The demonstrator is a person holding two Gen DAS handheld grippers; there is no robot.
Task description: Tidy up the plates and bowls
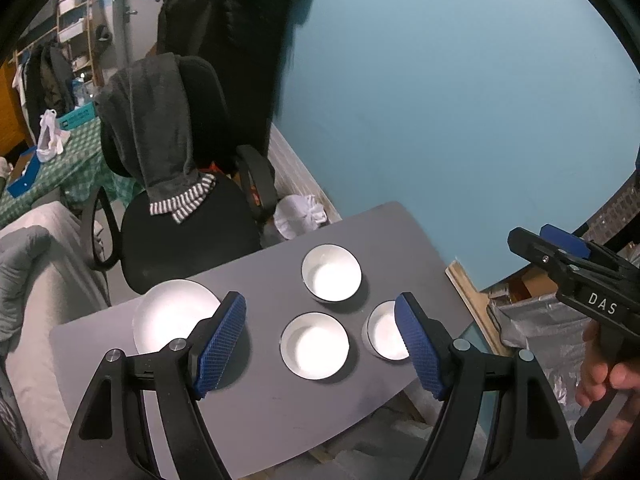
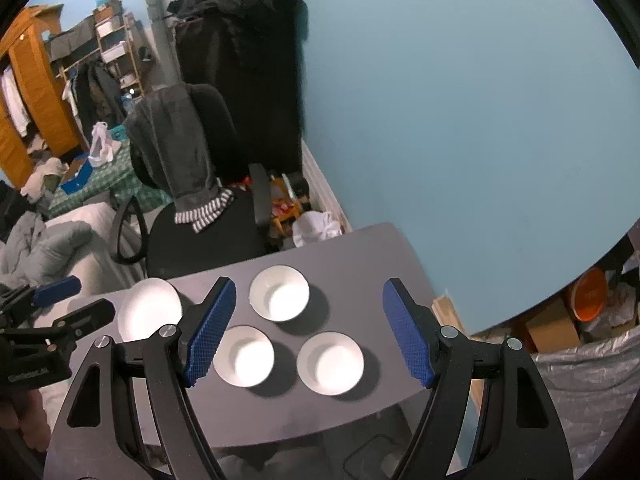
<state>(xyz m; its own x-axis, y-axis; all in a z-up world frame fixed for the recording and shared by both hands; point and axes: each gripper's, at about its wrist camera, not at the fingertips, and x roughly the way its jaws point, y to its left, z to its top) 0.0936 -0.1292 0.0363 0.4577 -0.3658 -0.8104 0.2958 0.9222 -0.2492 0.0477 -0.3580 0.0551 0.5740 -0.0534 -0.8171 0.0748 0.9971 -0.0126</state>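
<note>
Both views: fisheye, heavy barrel distortion w/ black vignette at corners; straight edges of grey table [image 1: 280, 392] bow outward; illumination moderate, cool cast, approx overhead; white dishes overexposed, interior detail clipped, esp. plate [image 1: 168, 316] and near bowl [image 2: 244, 356]; each bowl throws a soft dark shadow to its right and toward camera, e.g. beside far bowl [image 2: 279, 293]; blue wall [image 2: 460, 140] evenly lit, mild falloff toward rim; focus acceptable at centre; softer at periphery, shelving [image 1: 76, 20] smeared; dark coats [image 1: 228, 52] crushed to near black, no texture; no motion blur evident
</note>
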